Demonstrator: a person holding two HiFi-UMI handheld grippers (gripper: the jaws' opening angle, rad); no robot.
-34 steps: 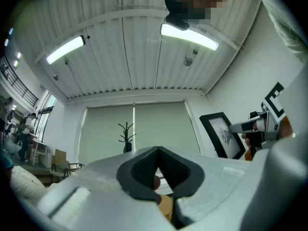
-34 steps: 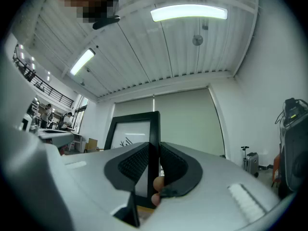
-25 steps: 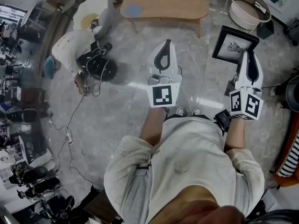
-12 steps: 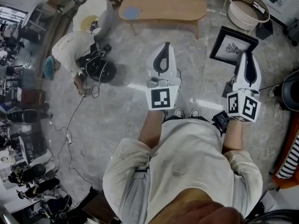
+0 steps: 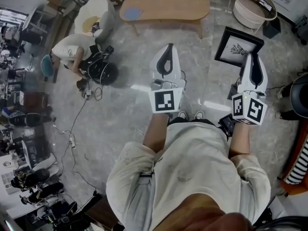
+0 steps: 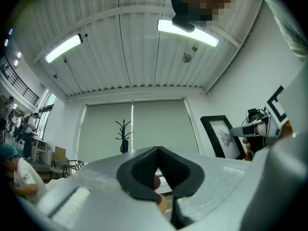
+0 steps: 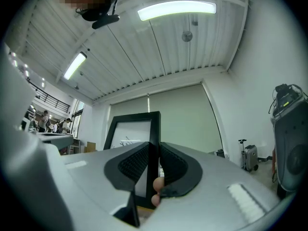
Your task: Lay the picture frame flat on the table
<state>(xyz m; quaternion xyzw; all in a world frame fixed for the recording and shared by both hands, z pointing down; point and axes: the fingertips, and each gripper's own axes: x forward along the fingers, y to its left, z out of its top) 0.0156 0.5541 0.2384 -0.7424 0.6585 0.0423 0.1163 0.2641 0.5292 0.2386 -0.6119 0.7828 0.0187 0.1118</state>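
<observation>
The person is holding the right gripper point(image 5: 251, 57) out in front of the body, and its jaws are clamping the black picture frame point(image 5: 236, 44) by its right-hand side rail. In the right gripper view the two ribbed pads are pressing on either face of that rail, with the right gripper point(image 7: 153, 150) at about the lower half of the picture frame point(image 7: 129, 129), which is standing upright above the jaws. The frame is hanging in the air over the grey stone floor point(image 5: 125, 109), resting on nothing, with its white print facing the person.

The left gripper point(image 5: 168, 46) is pointing forward beside it, well apart from the frame. In the left gripper view the jaw tips of the left gripper point(image 6: 158, 150) are meeting, with nothing between them, and the picture frame point(image 6: 222, 136) is showing off to the right.

The oval wooden table point(image 5: 168, 6) is standing across the floor ahead of both grippers. The frame is off beyond the table's right end and clear of it. A pale blue flat item point(image 5: 131, 13) is lying near the table's left end. A round white basket point(image 5: 252, 8) is sitting behind the frame. At the left, a crouching person point(image 5: 72, 49) is bending over cables on the floor.
</observation>
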